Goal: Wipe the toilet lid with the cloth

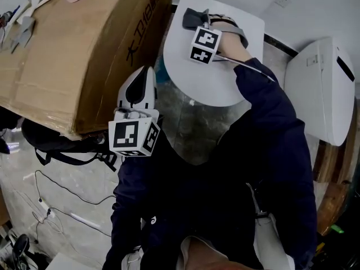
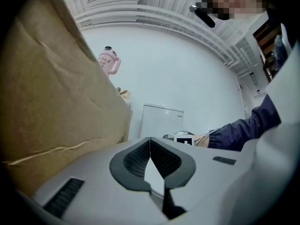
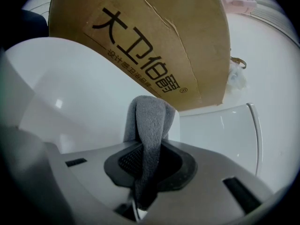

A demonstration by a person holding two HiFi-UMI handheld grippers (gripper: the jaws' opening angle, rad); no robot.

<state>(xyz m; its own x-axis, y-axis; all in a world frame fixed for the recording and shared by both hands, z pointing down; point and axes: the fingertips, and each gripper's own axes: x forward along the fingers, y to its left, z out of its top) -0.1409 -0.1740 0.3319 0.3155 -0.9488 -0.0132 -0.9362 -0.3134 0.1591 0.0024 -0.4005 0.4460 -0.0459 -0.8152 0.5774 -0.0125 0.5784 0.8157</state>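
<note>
- The grey cloth (image 3: 149, 121) is held tight in the right gripper (image 3: 149, 159), on the white toilet lid (image 1: 225, 80).
- The left gripper (image 2: 150, 146) is closed with nothing in it, by the cardboard box (image 1: 84, 49).

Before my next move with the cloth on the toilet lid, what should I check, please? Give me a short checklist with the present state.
1. Cloth held by right gripper: ok, jaws shut on it.
2. Cloth pressing on toilet lid: cannot tell.
3. Left gripper away from the lid: ok, shut and empty.
4. Lid free of other things: ok.
5. Room at the lid's left side: not ok, cardboard box stands close.
</note>
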